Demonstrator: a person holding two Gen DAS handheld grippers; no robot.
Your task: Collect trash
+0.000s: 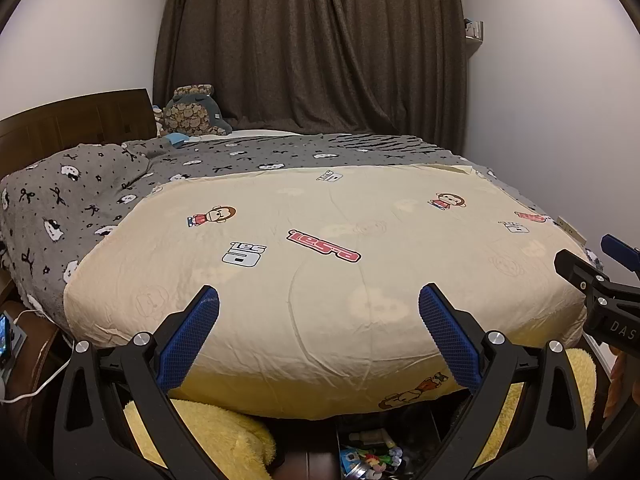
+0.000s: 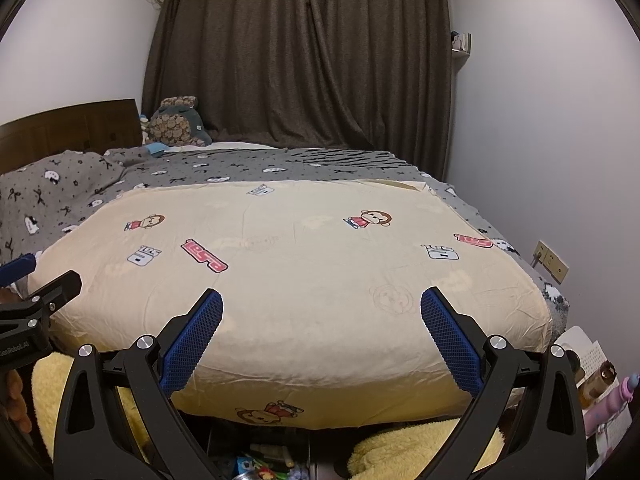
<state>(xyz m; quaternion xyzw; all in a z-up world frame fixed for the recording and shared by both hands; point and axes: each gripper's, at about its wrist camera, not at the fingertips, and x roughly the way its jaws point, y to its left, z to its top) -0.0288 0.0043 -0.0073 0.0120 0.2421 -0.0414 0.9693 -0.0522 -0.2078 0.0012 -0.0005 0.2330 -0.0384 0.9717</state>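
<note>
Both grippers hover over the foot of a bed. My left gripper (image 1: 319, 300) is open and empty, its blue pads wide apart above a cream cartoon-print quilt (image 1: 320, 240). My right gripper (image 2: 321, 302) is open and empty above the same quilt (image 2: 304, 260). The right gripper shows at the right edge of the left wrist view (image 1: 592, 264), and the left gripper at the left edge of the right wrist view (image 2: 36, 284). Small colourful packets and wrappers (image 1: 372, 460) lie below the bed's foot edge; they also show in the right wrist view (image 2: 268, 466).
A grey patterned blanket (image 1: 80, 204) covers the bed's far and left side. Plush toys (image 1: 192, 112) sit by the wooden headboard (image 1: 72, 124). A dark curtain (image 1: 312, 48) hangs behind. Yellow fluffy fabric (image 1: 208, 432) lies below the quilt. Bottles and a white basket (image 2: 600, 380) stand at the right.
</note>
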